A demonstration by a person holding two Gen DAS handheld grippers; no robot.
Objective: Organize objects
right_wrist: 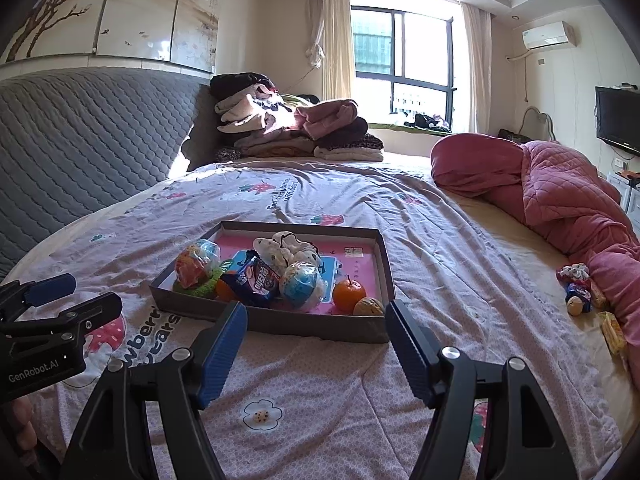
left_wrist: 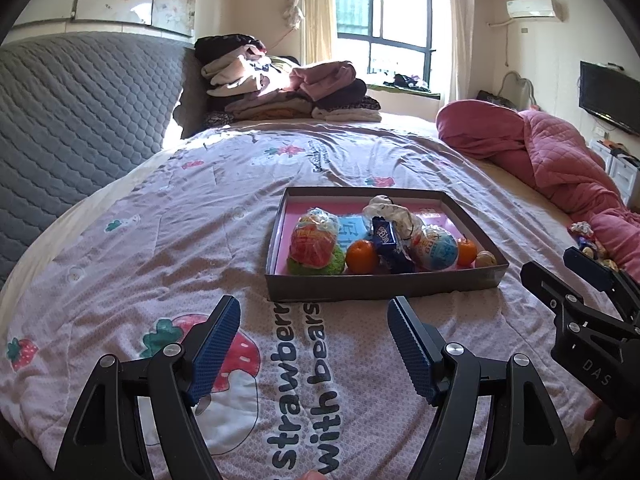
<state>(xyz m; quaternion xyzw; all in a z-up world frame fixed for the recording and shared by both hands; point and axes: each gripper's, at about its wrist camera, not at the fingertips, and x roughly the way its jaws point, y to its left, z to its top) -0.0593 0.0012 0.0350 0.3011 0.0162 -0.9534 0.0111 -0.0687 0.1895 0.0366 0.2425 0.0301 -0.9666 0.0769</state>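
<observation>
Both my claws hang empty over the bed (right_wrist: 320, 408), low in the frame. My left claw (left_wrist: 314, 344) has its blue pads spread wide apart with nothing between them, and my right claw (right_wrist: 316, 344) is just as wide and just as bare.

Most of the sorting looks done. The shallow box (right_wrist: 280, 326) sits in the middle of each view, and it already holds a good load: two oranges, one (right_wrist: 349, 295) at the near right and one (left_wrist: 361, 256) beside the green sponge (left_wrist: 336, 262), a walnut (right_wrist: 369, 306) in the near right corner, a dark blue snack packet (right_wrist: 256, 282), two wrapped balls, one reddish (left_wrist: 314, 242) and one pale blue (right_wrist: 300, 288), and a spotted white cloth bundle (right_wrist: 286, 250) at the back.

What is left lies at the right edge of my right view, against the pink quilt (right_wrist: 568, 196): a small heap (right_wrist: 578, 288) with what seems another walnut, a blue wrapper and a bundle, plus a yellow packet (right_wrist: 612, 332) just below it. These are well apart from the box. I judge the task mostly finished, with that heap still to carry over.
</observation>
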